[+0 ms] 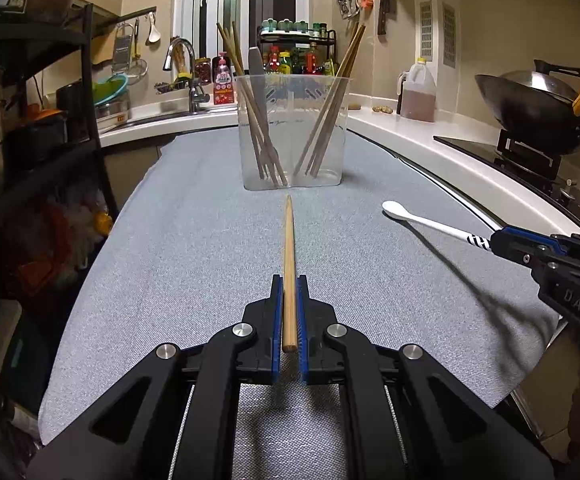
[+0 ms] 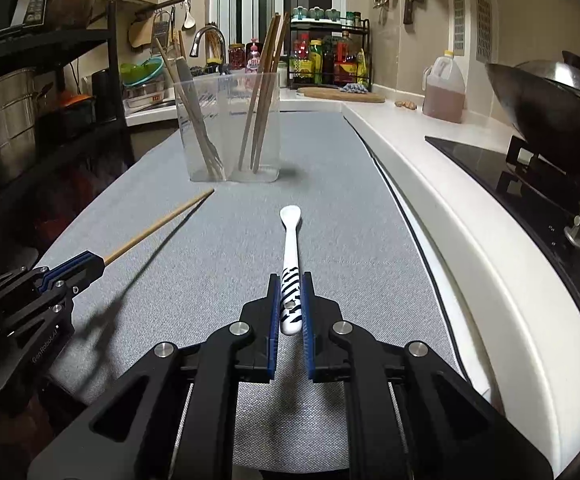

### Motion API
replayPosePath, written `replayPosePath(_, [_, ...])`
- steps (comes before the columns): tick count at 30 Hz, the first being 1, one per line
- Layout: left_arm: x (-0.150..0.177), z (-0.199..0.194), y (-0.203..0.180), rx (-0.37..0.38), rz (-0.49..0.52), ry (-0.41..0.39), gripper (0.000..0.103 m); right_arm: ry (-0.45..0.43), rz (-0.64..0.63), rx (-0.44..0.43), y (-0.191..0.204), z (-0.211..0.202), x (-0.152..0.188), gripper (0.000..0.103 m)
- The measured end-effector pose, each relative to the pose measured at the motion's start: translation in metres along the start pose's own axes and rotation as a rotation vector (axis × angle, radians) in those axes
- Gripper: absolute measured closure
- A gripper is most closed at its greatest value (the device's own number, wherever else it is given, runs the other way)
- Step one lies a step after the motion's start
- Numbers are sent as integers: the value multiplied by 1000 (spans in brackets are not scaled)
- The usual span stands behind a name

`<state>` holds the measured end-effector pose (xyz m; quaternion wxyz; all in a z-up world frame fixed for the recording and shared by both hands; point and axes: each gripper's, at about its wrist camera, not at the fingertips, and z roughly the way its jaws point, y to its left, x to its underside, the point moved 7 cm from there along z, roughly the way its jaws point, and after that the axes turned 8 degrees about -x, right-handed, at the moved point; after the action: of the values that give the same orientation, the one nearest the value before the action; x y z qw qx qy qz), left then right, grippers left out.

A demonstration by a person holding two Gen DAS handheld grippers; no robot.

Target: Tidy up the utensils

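Observation:
My left gripper (image 1: 289,280) is shut on a wooden chopstick (image 1: 289,248) that points ahead at a clear plastic holder (image 1: 291,160) on the grey mat. That holder (image 2: 234,128) has two compartments with several chopsticks and a fork leaning inside. My right gripper (image 2: 290,278) is shut on the striped handle of a white spoon (image 2: 291,236), bowl end forward and just above the mat. From the left wrist view the spoon (image 1: 421,222) sticks out of the right gripper (image 1: 493,242) at the right. The right wrist view shows the left gripper (image 2: 98,262) and chopstick (image 2: 158,224) at the left.
The grey mat (image 1: 194,248) covers the work surface. A white counter (image 2: 449,184) runs along the right with a black stove (image 2: 501,168), a wok (image 2: 545,108) and an oil jug (image 2: 443,88). A dark shelf rack (image 1: 30,120) stands at the left, a sink (image 1: 178,112) behind.

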<state>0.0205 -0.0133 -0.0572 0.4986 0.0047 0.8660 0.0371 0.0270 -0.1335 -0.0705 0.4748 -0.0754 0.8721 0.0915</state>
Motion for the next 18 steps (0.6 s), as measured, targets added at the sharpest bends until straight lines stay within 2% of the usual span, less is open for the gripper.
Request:
replayPosePath(9, [-16,-16,2,10,-5,-54,96,-47,-14,-1,-3,-16,-20,94])
replayPosePath(12, [-22,-19,3,14,-13,-67,96,-52,-17,-3,-4,-18,-25,103])
replayPosePath(18, [-30,-19,5,17,-19,-80,96,-39,-4,-13,-7,-13,-28,103])
